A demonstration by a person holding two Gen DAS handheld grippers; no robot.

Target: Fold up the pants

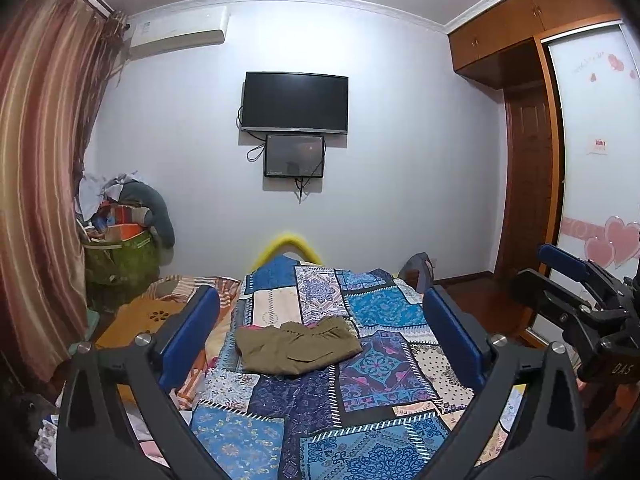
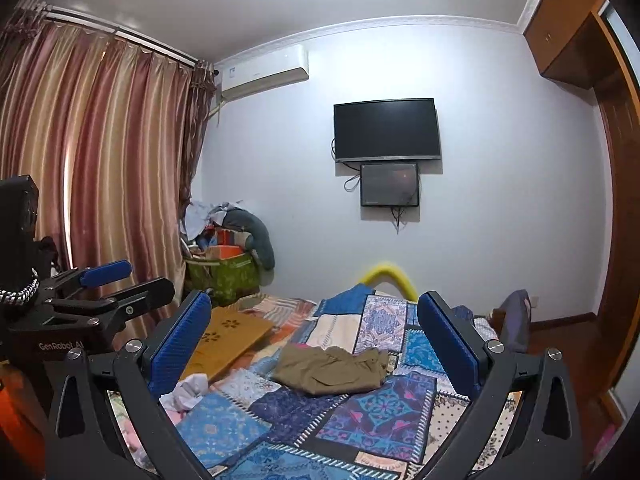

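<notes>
Gaping empty, left tongs (image 1: 320,322) marked "GenRobot AI", right tongs (image 2: 314,328) "DAS".

A home bedroom: a bed (image 1: 372,364) under a blue patchwork spread, striped curtains (image 2: 100,152), a wall-mounted television (image 1: 295,103), an air conditioner (image 2: 266,72) and a wooden wardrobe (image 1: 516,28) line the room.

Left tongs (image 1: 320,332): black frame, ribbed blue pads, silver screws; right tongs (image 2: 314,332) alike.
</notes>
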